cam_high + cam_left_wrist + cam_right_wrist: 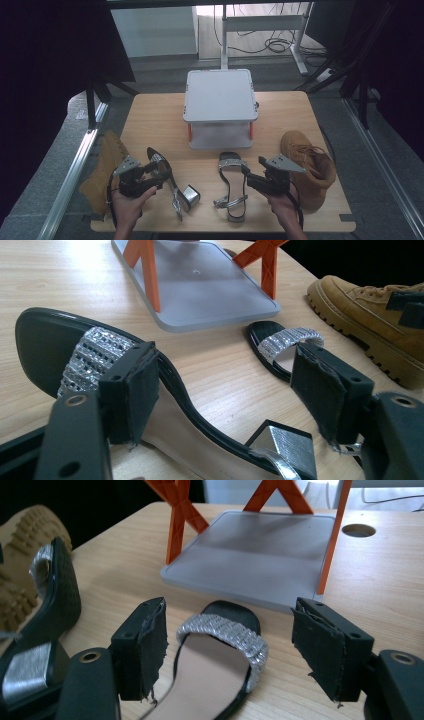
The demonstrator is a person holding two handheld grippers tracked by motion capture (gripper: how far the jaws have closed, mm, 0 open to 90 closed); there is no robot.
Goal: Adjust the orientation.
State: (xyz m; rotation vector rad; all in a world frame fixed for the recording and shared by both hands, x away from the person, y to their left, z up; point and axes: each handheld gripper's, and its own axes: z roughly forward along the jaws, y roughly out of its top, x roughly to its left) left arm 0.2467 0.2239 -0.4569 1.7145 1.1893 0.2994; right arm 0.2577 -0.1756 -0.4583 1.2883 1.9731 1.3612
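High view: on the wooden table (150, 115), two black heeled sandals with glittering straps lie in the lower middle of the frame, in front of a grey two-tier rack (220, 95). The left sandal (167, 182) lies tipped on its side at lower left of centre; the right sandal (231, 187) lies sole-down at lower centre. A tan boot (310, 165) stands at right; a second tan boot (102, 170) lies at the left table edge. The left gripper (155, 177) hovers just beside the left sandal, jaws released and holding nothing; the right gripper (252, 180) hovers beside the right sandal, likewise spread and empty.

Risks, as judged: the tipped left sandal may roll or slide if pinched on its curved sole, and the thin arch may slip between the pads. The right gripper could snag the ankle strap, dragging the shoe. The left boot overhangs the edge and could be nudged off.

The left gripper view shows the left sandal's block heel (287, 447) and sole curve close up; the right gripper view shows the right sandal's strap (225, 632) centred between the jaws. The high view alone gives the whole layout.
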